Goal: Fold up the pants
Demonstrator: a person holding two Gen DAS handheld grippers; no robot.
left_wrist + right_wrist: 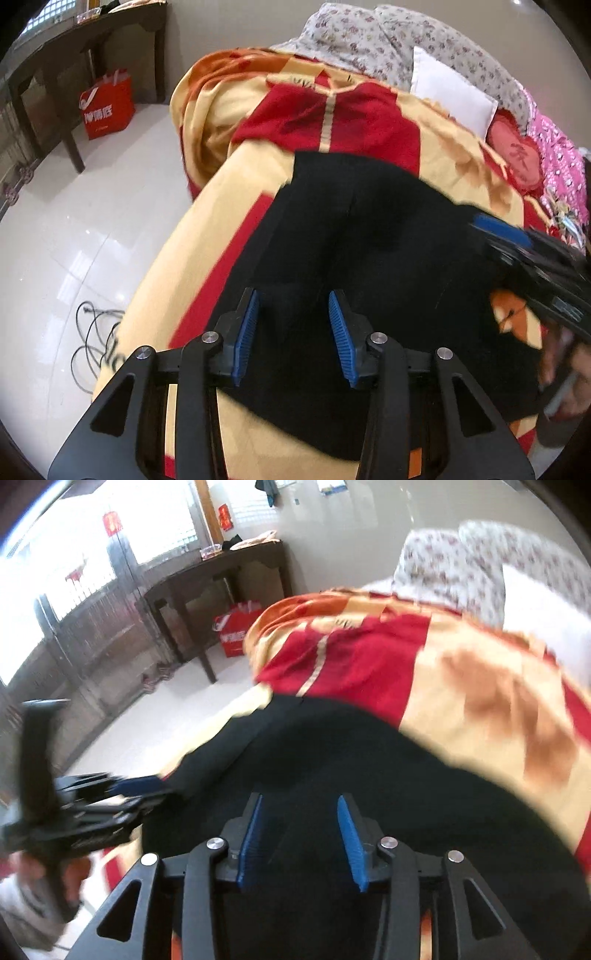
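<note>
Off to the left of the pants, a red bag (pixel 107 105) stands on the floor under a dark bench (pixel 92 40), and cables (pixel 92 343) trail beside the bed. The black pants (pixel 369 251) lie spread on the bed's red-and-yellow blanket (pixel 236 206) — soft, limp cloth, light by the look of it, likely to sag and bunch wherever it isn't supported. The left gripper (pixel 295 332) hovers over their near edge, its blue fingers (pixel 248 332) spread with nothing between them. To the right of it, the right gripper (pixel 301 842) hangs over the pants too, fingers (pixel 351 842) apart and empty. I'd pinch at a hem or the waistband edge — a doubled seam gives the pads something firmer.
</note>
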